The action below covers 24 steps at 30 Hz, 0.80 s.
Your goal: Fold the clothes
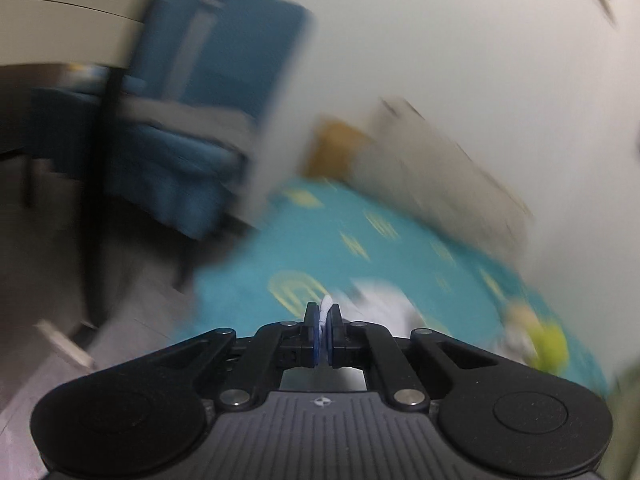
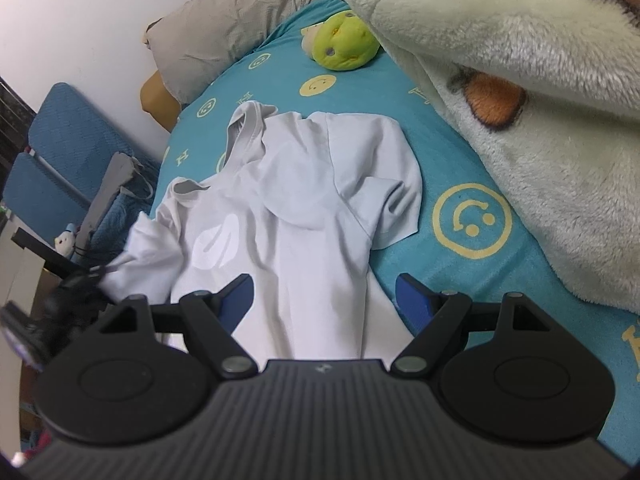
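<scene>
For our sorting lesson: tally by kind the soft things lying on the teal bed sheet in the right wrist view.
White T-shirt: 1
Green plush toy: 1
Grey pillow: 1
Fluffy pale-green blanket: 1
Total: 4

Bed [image 2: 448, 280], teal smiley sheet: white T-shirt [image 2: 288, 216], green plush toy [image 2: 344, 42], grey pillow [image 2: 224, 28], fleece blanket [image 2: 520, 128] on it, before my claw.

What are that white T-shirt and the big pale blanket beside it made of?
T-shirt: probably thin cotton jersey, matte; it drapes in soft creases, with a smooth white print.
Blanket: likely synthetic fleece; the fuzzy raised pile shows along its folds.
</scene>
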Available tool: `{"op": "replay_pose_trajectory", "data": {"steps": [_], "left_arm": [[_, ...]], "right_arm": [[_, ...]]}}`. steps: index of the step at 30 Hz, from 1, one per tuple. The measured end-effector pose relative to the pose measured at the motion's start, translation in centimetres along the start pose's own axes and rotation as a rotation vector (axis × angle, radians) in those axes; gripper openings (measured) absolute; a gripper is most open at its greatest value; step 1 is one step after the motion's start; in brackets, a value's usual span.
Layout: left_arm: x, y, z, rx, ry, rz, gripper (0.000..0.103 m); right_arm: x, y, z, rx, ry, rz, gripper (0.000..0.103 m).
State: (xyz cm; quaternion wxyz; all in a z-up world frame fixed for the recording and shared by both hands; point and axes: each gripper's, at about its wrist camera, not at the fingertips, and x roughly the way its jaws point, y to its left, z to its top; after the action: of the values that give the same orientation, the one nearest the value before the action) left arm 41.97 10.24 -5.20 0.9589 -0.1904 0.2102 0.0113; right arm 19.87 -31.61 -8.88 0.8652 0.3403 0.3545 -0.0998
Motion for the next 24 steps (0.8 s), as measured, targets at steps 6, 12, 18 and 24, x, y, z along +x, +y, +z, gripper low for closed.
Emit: {"op": "replay_pose_trajectory", "data": {"steps": [6,12,18,24], "left_arm": [[3.1,6.5,2.0,0.003,-0.006,0.413,0.004],[4.0,10.0,-0.4,-0.088,0.131,0.383,0.036],[1.5,12.0,-2.4,-0.182,0.243,0.173,0.078],[-0.3,14.7,-4.8,-0.426,0.273,0.187,0.074]], "right_arm": [[0.2,0.4,0.0,-0.03,-0.017,-0.02,0.079],[0.5,0.7,0.0,-0.059,-0.026,-0.038,0.079],[0.6,1.0,0.0,-0.069,-0.021,-0.03,0.079],[0.1,1.0,-0.4,-0.07,-0.021,-0.021,0.079]]}}
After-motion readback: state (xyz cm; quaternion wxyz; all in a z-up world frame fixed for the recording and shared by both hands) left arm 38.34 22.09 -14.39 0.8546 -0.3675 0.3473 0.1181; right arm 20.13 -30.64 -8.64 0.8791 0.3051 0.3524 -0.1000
